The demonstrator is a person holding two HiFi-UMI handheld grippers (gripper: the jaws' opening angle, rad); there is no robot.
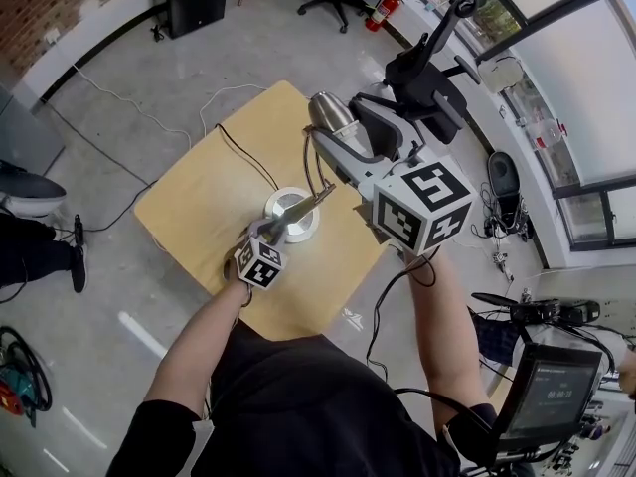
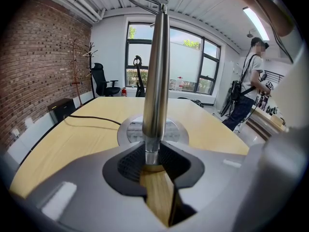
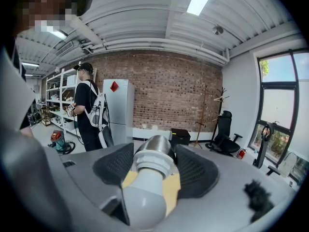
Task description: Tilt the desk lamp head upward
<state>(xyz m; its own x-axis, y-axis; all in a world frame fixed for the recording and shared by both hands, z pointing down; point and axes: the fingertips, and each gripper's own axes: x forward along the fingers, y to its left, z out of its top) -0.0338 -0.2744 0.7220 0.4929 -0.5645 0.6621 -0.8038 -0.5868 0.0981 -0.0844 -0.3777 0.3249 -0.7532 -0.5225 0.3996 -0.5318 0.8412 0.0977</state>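
My left gripper clamps the lamp stem just above its base, mid-table. My right gripper grips the lamp head

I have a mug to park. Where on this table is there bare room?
The table's left part, between the cable and the left corner, is bare; so is the far corner. It is crowded around the lamp base, where the left gripper clamps the pole and the right gripper holds the lamp head.
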